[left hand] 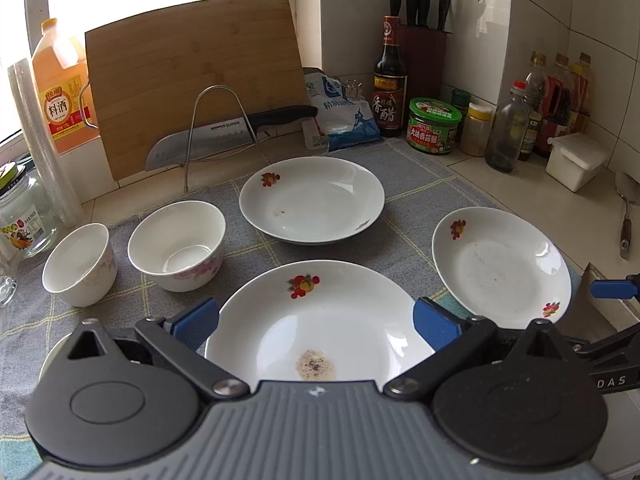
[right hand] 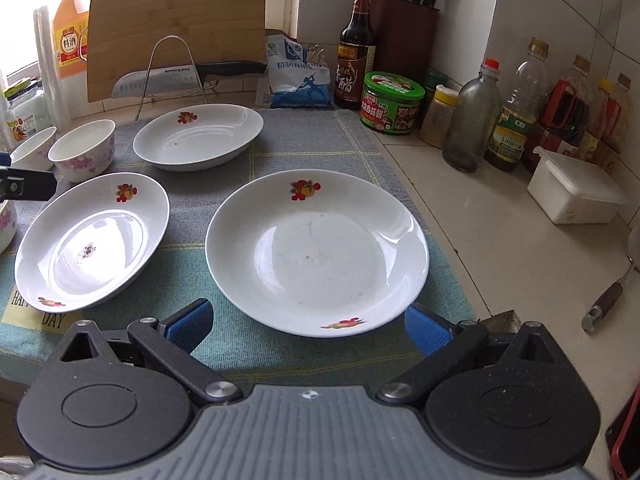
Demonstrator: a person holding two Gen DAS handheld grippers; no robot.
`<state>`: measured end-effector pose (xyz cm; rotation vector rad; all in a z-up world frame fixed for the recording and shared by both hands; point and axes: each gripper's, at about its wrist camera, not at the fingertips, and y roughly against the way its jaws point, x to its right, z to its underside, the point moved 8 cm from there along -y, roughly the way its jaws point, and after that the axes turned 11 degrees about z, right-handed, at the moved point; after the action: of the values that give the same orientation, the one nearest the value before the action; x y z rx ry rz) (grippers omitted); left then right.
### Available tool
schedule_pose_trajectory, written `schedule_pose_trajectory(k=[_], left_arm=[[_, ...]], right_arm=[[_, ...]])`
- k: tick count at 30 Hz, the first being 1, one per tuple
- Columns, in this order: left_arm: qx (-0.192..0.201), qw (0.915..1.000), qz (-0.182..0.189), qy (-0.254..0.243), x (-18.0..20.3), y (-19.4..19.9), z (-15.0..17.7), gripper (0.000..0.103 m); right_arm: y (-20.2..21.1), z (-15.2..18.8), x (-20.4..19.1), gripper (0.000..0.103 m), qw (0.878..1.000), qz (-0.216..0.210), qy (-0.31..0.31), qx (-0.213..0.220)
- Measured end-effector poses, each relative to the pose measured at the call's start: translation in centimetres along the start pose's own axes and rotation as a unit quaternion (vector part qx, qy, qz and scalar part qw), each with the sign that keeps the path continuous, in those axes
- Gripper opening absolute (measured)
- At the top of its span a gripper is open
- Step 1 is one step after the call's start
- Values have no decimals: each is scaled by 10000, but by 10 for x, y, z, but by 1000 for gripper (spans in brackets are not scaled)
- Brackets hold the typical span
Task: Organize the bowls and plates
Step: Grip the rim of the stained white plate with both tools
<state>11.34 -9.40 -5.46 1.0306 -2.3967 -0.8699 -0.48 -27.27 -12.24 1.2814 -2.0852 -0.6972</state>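
Observation:
Three white plates with fruit prints lie on a grey checked cloth (left hand: 248,248). In the left wrist view the near plate (left hand: 316,320) with a dark stain sits between the open fingers of my left gripper (left hand: 316,326). The far plate (left hand: 312,200) and the right plate (left hand: 502,266) lie beyond. Two white bowls (left hand: 178,244) (left hand: 80,264) stand at the left. In the right wrist view my right gripper (right hand: 310,328) is open and empty just before the right plate (right hand: 316,252). The stained plate (right hand: 92,240), the far plate (right hand: 198,136) and the bowls (right hand: 82,150) also show.
A cutting board (left hand: 192,80), a knife on a wire rack (left hand: 224,136), a salt bag (left hand: 344,116), bottles and jars (left hand: 432,124) and a knife block (left hand: 422,52) line the back wall. A white box (right hand: 572,196) and a ladle (right hand: 608,300) lie at the right.

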Motion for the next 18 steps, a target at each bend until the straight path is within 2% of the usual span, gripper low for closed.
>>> schedule_pose_trajectory(k=[3,6,12,18], left_arm=[[36,10000,64,-51,9,-14,-6,102],[6,9994,279,-183,21,-27,-11,102],[-575,9954,676,-351,47,-60,-13,102],[-862,9889,1040,-621,68,-85,-19,102]], right_arm=[[-17,9,2,103,9997,-203,106,-116],[-32,14,5,103,9989,-374,191,-199],[-54,14,12,103,9976,-547,388,-158],[-63,12,16,103,9957,-733,558,-21]])
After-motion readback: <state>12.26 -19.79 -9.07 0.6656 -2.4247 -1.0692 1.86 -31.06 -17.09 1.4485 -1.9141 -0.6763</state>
